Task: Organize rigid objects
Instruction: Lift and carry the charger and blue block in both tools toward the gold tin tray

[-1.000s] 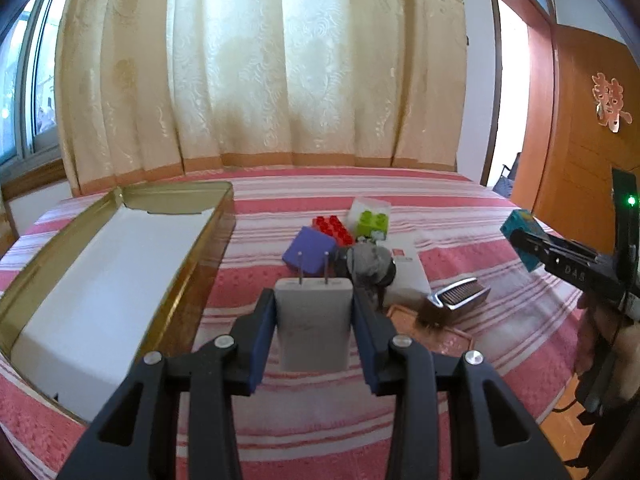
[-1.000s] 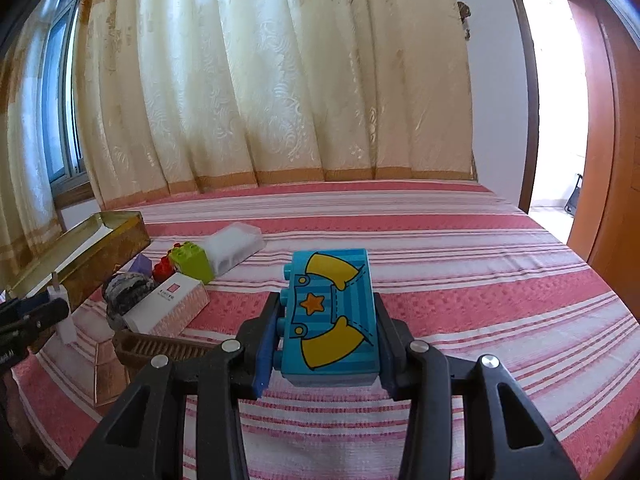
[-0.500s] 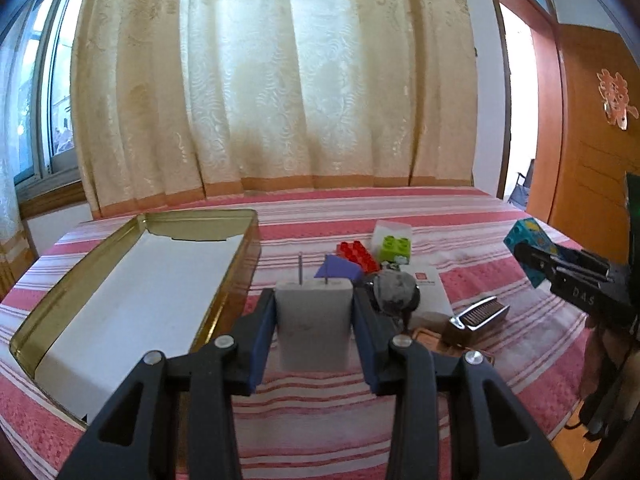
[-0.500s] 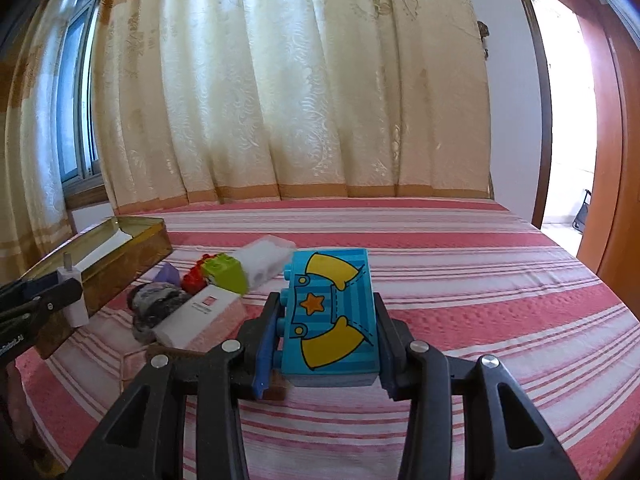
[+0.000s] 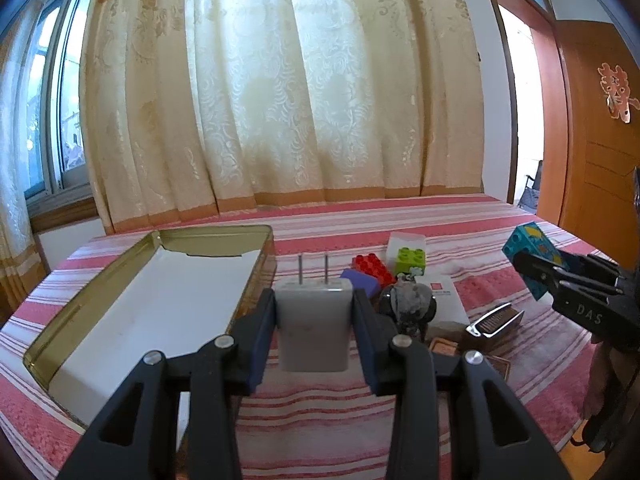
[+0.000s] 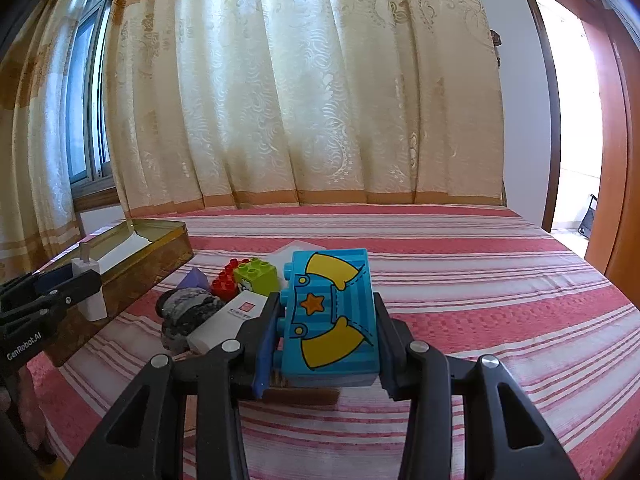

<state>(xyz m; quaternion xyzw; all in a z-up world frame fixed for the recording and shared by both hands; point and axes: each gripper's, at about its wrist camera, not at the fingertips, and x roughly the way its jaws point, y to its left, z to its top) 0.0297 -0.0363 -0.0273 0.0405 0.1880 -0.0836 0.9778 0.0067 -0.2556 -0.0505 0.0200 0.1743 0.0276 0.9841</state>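
Pinching a white plug adapter (image 5: 314, 326) by its 2 flat sides, the left tongs (image 5: 315, 330) hung beside the gold tin (image 5: 140, 256) near the bed's left edge. The right tongs (image 6: 330, 330) gripped a blue toy block (image 6: 332, 312) above the clutter. Best practice was probably lowering each piece flat into the tin before releasing.

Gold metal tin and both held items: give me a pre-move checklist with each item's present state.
1. Left gripper clamped on white two-prong wall charger: ok.
2. Right gripper clamped on blue toy brick with yellow print: ok.
3. Gold metal tin open, white floor bare: ok.
4. Charger over the tin: not ok, beside its right wall.
5. Charger clear of the purple block: cannot tell.
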